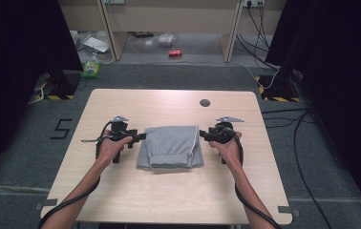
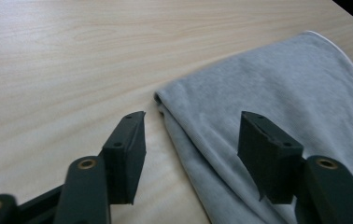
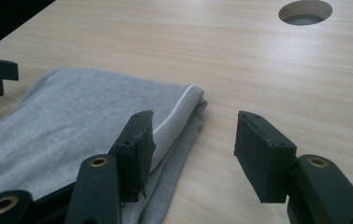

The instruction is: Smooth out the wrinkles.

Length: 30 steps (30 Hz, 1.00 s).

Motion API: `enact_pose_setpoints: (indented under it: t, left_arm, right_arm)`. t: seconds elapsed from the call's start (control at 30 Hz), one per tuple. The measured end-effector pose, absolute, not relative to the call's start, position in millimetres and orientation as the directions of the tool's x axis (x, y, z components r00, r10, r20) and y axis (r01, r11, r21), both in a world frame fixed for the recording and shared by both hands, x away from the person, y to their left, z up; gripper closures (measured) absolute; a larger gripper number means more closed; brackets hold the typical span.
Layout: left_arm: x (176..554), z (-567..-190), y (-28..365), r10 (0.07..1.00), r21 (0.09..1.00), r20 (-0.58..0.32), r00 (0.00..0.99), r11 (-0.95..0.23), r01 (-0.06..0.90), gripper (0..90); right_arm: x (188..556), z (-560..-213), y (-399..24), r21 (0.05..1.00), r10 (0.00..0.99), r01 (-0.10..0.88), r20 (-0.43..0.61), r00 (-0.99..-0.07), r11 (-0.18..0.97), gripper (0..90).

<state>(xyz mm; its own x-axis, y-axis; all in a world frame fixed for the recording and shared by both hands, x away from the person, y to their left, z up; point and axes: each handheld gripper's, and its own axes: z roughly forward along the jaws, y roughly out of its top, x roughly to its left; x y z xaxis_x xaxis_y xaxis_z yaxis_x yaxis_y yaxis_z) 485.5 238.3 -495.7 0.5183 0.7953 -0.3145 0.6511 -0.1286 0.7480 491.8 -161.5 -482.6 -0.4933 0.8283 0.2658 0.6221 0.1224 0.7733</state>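
A folded grey garment with a thin white trim lies flat in the middle of the wooden table. My left gripper hovers at its left edge, jaws apart, pads touching nothing. In the left gripper view the cloth has its folded corner between and beyond that gripper. My right gripper sits at the garment's right edge, also open. In the right gripper view the trimmed edge of the garment lies under the left jaw of that gripper, with bare wood under the other.
A round cable hole is in the table's far right part, also visible as the hole. Black stands and cables flank the table on the floor. Litter and a red can lie beyond.
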Motion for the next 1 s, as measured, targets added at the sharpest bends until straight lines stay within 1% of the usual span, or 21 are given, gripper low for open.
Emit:
enact_pose_setpoints:
  t: [0.17, 0.43, 0.7, 1.0]
  left_arm:
    - [464.6, -492.6, 242.8, 0.779, 0.751, -0.313, 0.544, -0.148, 0.643, 33.9]
    - [432.8, -497.9, 249.5, 0.764, 0.76, -0.307, 0.567, -0.162, 0.63, 29.7]
    - [412.2, -500.0, 254.5, 0.76, 0.763, -0.294, 0.579, -0.178, 0.622, 27.6]
    - [385.7, -503.5, 256.1, 0.747, 0.764, -0.28, 0.603, -0.206, 0.611, 26.4]
  right_arm:
    - [478.3, -477.0, -161.2, 0.779, 0.821, 0.609, 0.245, -0.516, 0.15, 42.9]
    - [457.1, -476.5, -161.4, 0.781, 0.81, 0.599, 0.231, -0.539, 0.176, 40.7]
    - [436.1, -477.5, -162.9, 0.783, 0.806, 0.591, 0.217, -0.551, 0.193, 39.3]
    - [414.5, -483.9, -159.7, 0.776, 0.791, 0.583, 0.191, -0.581, 0.24, 38.1]
